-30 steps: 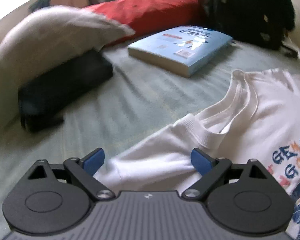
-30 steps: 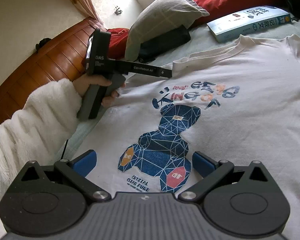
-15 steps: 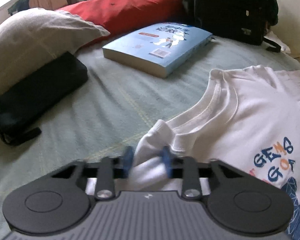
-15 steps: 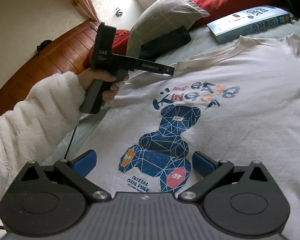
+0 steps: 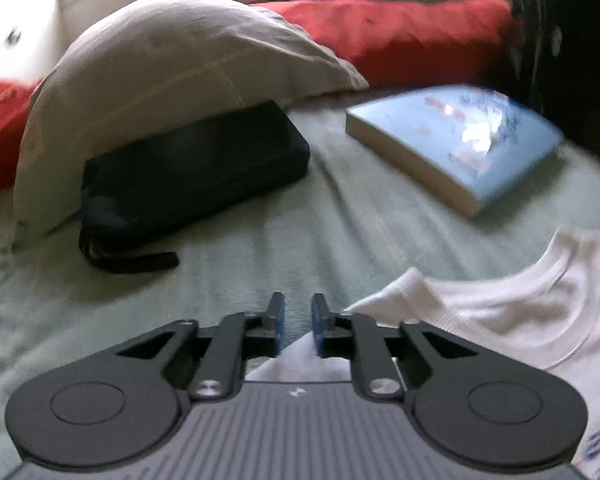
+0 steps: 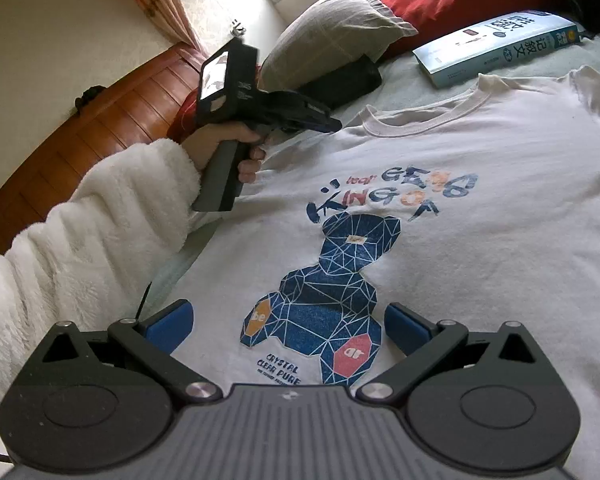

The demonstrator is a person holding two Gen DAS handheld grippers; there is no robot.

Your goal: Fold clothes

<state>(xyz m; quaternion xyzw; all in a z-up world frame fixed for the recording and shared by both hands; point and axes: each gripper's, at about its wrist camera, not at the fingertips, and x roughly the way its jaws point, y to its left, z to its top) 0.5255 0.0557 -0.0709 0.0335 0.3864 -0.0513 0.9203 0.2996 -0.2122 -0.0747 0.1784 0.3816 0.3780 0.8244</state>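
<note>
A white T-shirt (image 6: 480,260) with a blue bear print lies face up on the green bed. Its left shoulder edge (image 5: 412,292) bunches just right of my left gripper (image 5: 298,320). The jaws of that gripper are opening, with a narrow gap. White cloth shows low in the gap, but the blue pads (image 5: 319,322) do not press on it. In the right wrist view the left gripper (image 6: 334,125), held by a hand in a white fleece sleeve, sits at the shirt's shoulder. My right gripper (image 6: 288,320) hangs open over the lower print, holding nothing.
A grey pillow (image 5: 172,60) rests on a black pouch (image 5: 196,172) at the far left. Beyond the collar lies a blue book (image 5: 460,140). A red bolster (image 5: 400,28) and a black bag (image 5: 572,60) line the back. A wooden bed frame (image 6: 100,120) runs along the left.
The left gripper closed on the shirt's shoulder edge, then its jaws parted again and it swung left and rolled. The right gripper stayed still.
</note>
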